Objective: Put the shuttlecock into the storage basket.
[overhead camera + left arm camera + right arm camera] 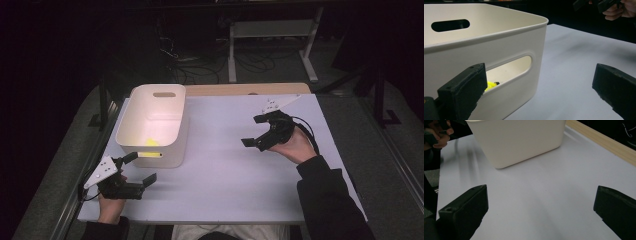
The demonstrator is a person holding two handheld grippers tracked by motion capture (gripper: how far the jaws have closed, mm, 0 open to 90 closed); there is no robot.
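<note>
A white plastic bin [152, 125] with handle slots stands at the table's left. A small yellow object [152, 142] lies inside it near the front wall, and it shows through the handle slot as the yellow object [490, 85]. My left gripper [140, 168] is open just in front of the bin's near wall [486, 57], nothing between its jaws. My right gripper [255, 131] is open over the right half of the table, pointing left toward the bin [519, 140], holding nothing.
The white table top [225, 165] has a wooden strip [245, 89] along its far edge. A metal frame [272, 45] and cables lie on the dark floor beyond. The other hand [439, 137] shows at the top left in the right gripper view.
</note>
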